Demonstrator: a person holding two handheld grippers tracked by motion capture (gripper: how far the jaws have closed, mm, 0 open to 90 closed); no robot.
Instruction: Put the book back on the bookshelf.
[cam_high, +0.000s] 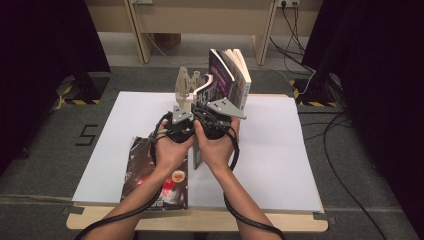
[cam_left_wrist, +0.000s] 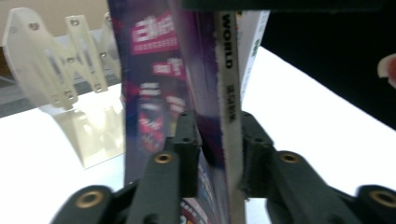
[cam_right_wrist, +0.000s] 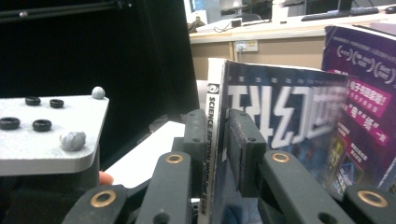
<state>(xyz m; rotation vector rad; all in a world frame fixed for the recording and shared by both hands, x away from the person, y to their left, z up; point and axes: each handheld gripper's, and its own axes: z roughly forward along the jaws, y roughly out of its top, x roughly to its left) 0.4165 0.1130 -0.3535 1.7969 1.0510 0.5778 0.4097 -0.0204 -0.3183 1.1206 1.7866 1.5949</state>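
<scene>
- Left gripper sits just behind the middle of the white table, held in the person's left hand.
- In the left gripper view its two black jaws rise on either side of an upright magazine. Purple cover faces left; the white spine with "WORLD" printed on it runs up between the pads.
- Left pad lies against the cover. Right pad stands right at the spine, but whether it presses cannot be told, so no firm grip is noted.
- Right gripper is just beside the left one, held in the right hand; the two hands touch.
- In the right gripper view its jaws bracket the spine edge of a second magazine, dark blue cover with large white characters upside down, spine reading "SCIENCE FICTION WORLD".
- Right gripper's pads lie close on both sides of that spine; contact looks likely, pressure cannot be confirmed.
- Both magazines stand upright side by side at the back centre of the table, fanned a little apart at the top in the high view.
- A pale slotted rack stands on the table just left of the upright magazines; the left gripper view shows it beyond the purple cover.
- A third magazine, dark cover with red, lies flat near the front edge, under the left forearm.
</scene>
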